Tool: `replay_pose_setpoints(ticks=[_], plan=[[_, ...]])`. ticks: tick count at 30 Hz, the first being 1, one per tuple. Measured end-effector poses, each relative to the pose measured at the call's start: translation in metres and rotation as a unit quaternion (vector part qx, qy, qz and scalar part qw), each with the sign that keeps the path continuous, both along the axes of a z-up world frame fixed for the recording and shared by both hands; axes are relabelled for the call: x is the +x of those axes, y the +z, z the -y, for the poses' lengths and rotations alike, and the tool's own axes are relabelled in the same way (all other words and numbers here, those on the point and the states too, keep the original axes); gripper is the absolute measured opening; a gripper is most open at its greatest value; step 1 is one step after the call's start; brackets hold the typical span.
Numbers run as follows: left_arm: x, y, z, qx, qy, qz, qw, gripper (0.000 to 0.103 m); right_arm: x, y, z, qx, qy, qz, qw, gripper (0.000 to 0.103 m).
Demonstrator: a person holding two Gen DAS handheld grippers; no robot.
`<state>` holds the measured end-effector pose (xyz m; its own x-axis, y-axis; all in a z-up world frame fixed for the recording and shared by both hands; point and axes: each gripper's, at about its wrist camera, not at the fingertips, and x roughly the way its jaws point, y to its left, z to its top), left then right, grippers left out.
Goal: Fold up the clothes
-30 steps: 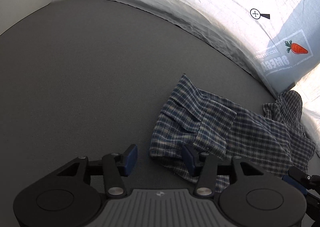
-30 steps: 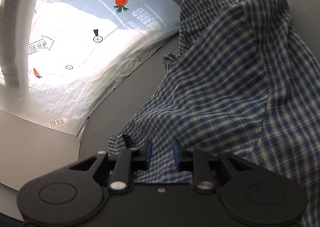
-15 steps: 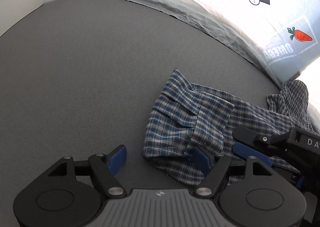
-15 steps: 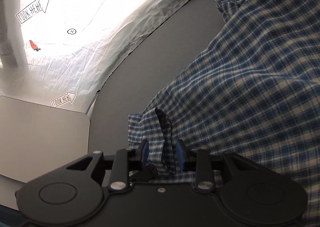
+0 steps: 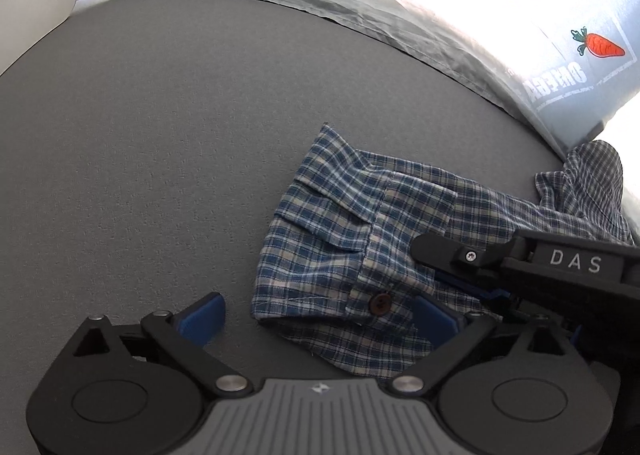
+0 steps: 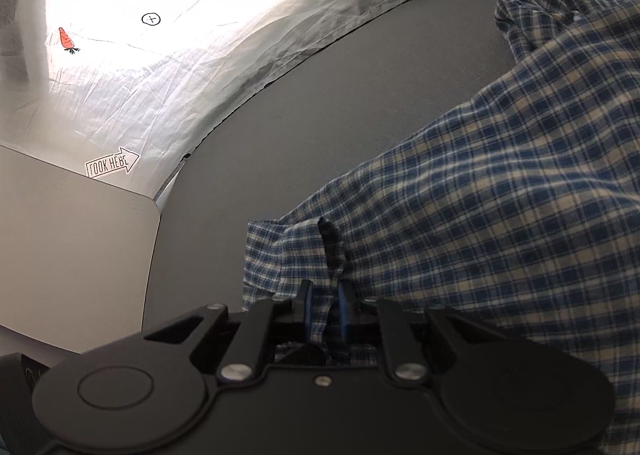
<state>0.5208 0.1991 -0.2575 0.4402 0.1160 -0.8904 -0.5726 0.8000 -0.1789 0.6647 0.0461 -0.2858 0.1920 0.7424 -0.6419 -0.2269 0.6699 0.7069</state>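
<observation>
One plaid shirt on the grey table, and in the left wrist view its long axis runs from the cuffed sleeve end at lower centre up toward the right edge of the frame, cuff pointing left. A dark button sits on the cuff just above the left gripper.

Left gripper is wide open now, wider than a second ago, one finger on bare table at lower left and the other resting against the cuff's right side, so the cuff edge sits between the jaws but nothing is pinched.

Right gripper has gone from hovering over the cloth to nearly closed on a raised fold of the shirt, fabric squeezed between the blue pads. It has also slid into the left view at right, which it wasn't a second ago.
</observation>
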Motion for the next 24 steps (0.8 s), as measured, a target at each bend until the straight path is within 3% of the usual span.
replay_pose_setpoints(ticks=[1, 7, 11, 14, 24], plan=[[0.001, -0.001, 0.002, 0.004, -0.002, -0.003, 1.0000, 0.101, -0.001, 0.001, 0.002, 0.002, 0.002, 0.006, 1.000, 0.004], [0.008, -0.006, 0.011, 0.031, -0.021, -0.026, 0.9990, 0.102, -0.003, 0.011, 0.017, -0.003, -0.011, 0.027, 1.000, 0.002], [0.010, -0.005, 0.012, 0.022, -0.017, -0.046, 0.9986, 0.102, -0.010, 0.022, 0.036, -0.011, -0.024, 0.042, 0.999, 0.001], [0.006, -0.003, 0.012, 0.006, -0.019, -0.044, 0.9988, 0.102, -0.017, 0.033, 0.052, -0.020, -0.038, 0.054, 0.998, 0.001], [-0.020, 0.031, 0.043, 0.017, -0.063, -0.024, 0.9976, 0.102, -0.074, 0.082, 0.144, -0.030, -0.127, 0.080, 0.988, 0.001]])
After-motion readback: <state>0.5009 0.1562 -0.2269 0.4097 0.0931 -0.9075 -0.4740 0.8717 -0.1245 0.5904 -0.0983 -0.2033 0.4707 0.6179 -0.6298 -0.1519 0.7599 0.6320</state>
